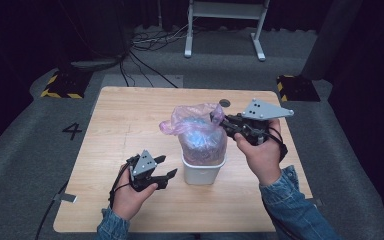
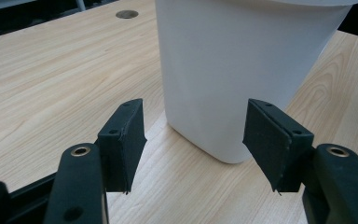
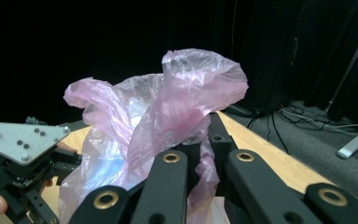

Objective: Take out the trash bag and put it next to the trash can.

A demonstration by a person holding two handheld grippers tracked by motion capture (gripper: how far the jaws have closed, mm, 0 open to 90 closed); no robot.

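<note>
Pink bag [image 1: 200, 132] upright in white bin [image 1: 203, 170], right gripper [image 1: 219, 119] pinching rim

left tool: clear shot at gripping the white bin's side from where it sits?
Probably yes. The left tool is open, aimed at the white bin with bare table between; the wall may be wider than the jaws' gap.

The left gripper [image 1: 166, 167] sits low in the left hand [image 1: 130, 192], jaws parted with nothing between the pads; forearm bent inward. The right gripper [image 1: 218, 120] is raised, its 2 jaws clamped together; the right hand [image 1: 262, 152] grips from beneath.
</note>
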